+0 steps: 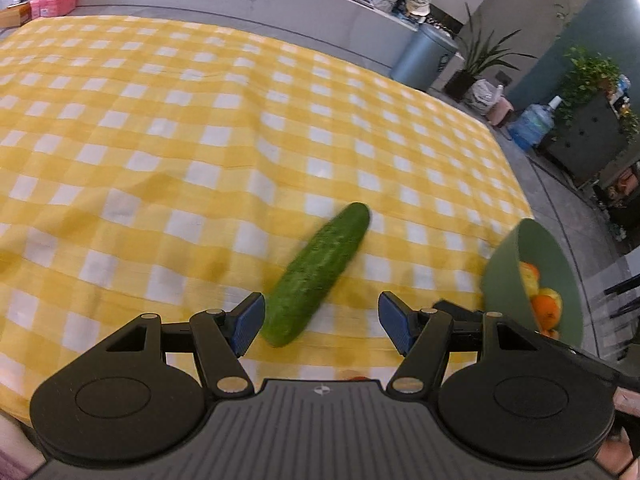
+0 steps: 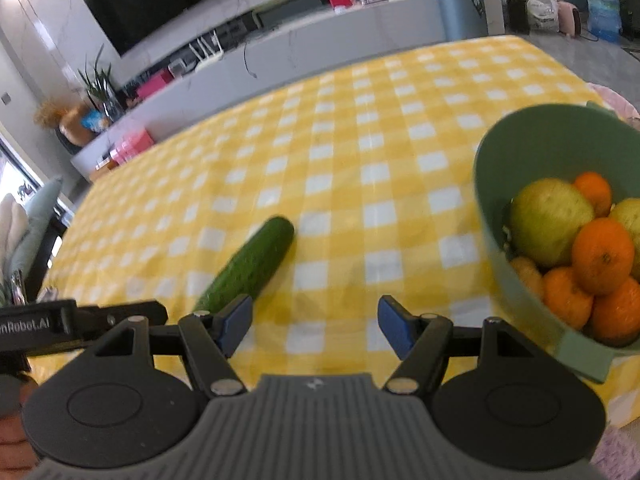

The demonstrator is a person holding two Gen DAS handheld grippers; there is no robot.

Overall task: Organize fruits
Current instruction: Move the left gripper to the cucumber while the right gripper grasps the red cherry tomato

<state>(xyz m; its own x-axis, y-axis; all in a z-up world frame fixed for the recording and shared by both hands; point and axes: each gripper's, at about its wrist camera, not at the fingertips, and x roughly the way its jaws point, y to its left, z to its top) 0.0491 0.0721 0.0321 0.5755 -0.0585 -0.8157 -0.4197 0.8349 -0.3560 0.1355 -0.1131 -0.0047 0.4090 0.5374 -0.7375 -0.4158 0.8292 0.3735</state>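
Note:
A green cucumber (image 1: 318, 274) lies slantwise on the yellow checked tablecloth (image 1: 200, 140). My left gripper (image 1: 321, 324) is open just above its near end, the left pad beside it, nothing pressed. In the right wrist view the cucumber (image 2: 250, 266) lies left of centre, its near end by the left pad of my open right gripper (image 2: 316, 326), whose jaws hold nothing. A green bowl (image 2: 504, 184) at the right holds oranges (image 2: 602, 256) and a yellow-green fruit (image 2: 548, 224). The left wrist view shows the same bowl (image 1: 516, 276) at the right edge.
The tablecloth (image 2: 360, 140) covers the table, whose far and right edges drop off to the floor. A grey counter (image 1: 240, 8) with boxes runs behind it. Part of the other gripper (image 2: 60, 324) juts in at the left of the right wrist view.

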